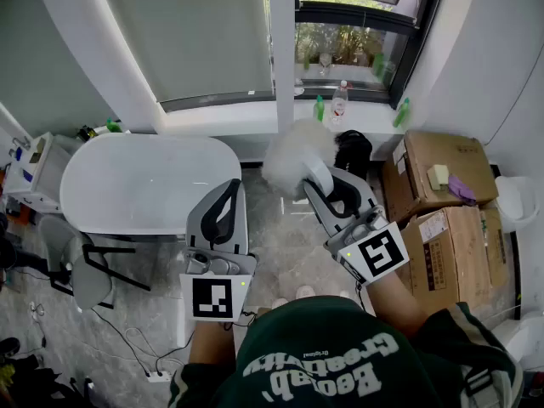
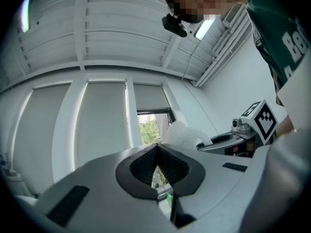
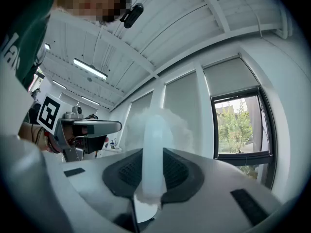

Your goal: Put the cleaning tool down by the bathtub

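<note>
Cleaning tool (image 1: pixel 293 153): fluffy head, handle (image 3: pixel 154 149) pinched by right gripper (image 1: pixel 330 185).
Left gripper (image 1: pixel 228 195): jaws together, empty.
Bathtub (image 1: pixel 144 181): left of tool.
Risk: slim handle perhaps swivels, dropping early.

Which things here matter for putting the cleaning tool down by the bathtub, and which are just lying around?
For the job: fluffy white duster, clamped in the right gripper; white bathtub.
Just lying about: cardboard boxes; windowsill bottles; power strip on the floor.
</note>
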The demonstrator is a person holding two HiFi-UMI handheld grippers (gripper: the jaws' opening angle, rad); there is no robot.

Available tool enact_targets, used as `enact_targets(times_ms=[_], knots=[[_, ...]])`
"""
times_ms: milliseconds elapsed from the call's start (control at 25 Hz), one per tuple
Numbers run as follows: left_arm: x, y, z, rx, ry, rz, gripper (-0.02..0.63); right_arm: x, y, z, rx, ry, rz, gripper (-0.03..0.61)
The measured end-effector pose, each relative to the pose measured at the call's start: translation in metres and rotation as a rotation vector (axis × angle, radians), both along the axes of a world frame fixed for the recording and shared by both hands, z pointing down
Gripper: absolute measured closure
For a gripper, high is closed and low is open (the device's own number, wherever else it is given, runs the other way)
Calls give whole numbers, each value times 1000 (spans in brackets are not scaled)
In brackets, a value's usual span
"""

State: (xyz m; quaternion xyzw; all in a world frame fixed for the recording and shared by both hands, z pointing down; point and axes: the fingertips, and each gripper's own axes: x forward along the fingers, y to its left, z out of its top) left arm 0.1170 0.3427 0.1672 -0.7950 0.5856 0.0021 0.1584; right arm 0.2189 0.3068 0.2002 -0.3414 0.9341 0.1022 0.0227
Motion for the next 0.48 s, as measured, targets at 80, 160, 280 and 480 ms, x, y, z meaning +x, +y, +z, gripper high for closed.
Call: enact_targets(times_ms=[80, 160, 280, 480], knots=[[-1, -1, -3, 11, 2, 2, 608, -2, -1, -2, 2, 0, 0, 488], [-1, -2, -5, 16, 3, 2, 609, -4, 0, -3, 11, 6, -2, 488], [0, -2, -1, 1, -11, -1, 609, -4, 0, -2, 13, 10, -7, 488], [0, -2, -1, 3, 4, -3, 609, -5, 0, 0, 13, 9, -12, 488]])
